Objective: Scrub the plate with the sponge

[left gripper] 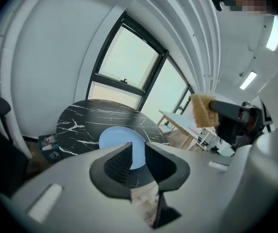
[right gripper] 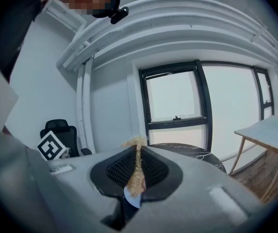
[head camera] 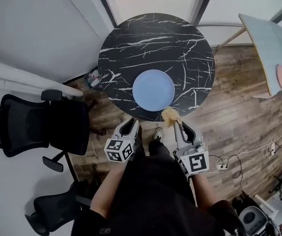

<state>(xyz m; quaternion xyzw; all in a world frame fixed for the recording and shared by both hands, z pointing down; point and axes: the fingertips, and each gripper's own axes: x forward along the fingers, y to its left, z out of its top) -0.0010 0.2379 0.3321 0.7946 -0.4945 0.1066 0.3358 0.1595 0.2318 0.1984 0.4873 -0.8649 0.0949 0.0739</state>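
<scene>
A pale blue plate [head camera: 153, 90] lies on the near part of the round black marble table [head camera: 155, 38], with nothing on it. My right gripper [head camera: 178, 127] hovers at the table's near edge, shut on a tan fibrous sponge [head camera: 171, 115] just right of the plate's near rim. In the right gripper view the sponge [right gripper: 138, 178] is squeezed thin between the pads. My left gripper [head camera: 131, 123] hangs off the table's near edge, below and left of the plate. Its jaws stand apart with nothing between them; the plate [left gripper: 117, 140] shows through the gap.
A black office chair [head camera: 32, 124] stands left of me and another [head camera: 57, 213] at lower left. A pale table [head camera: 271, 48] with wooden legs stands at the right. Small items [head camera: 92, 77] sit on the floor by the marble table's left side. Cables [head camera: 229, 163] lie on the wood floor.
</scene>
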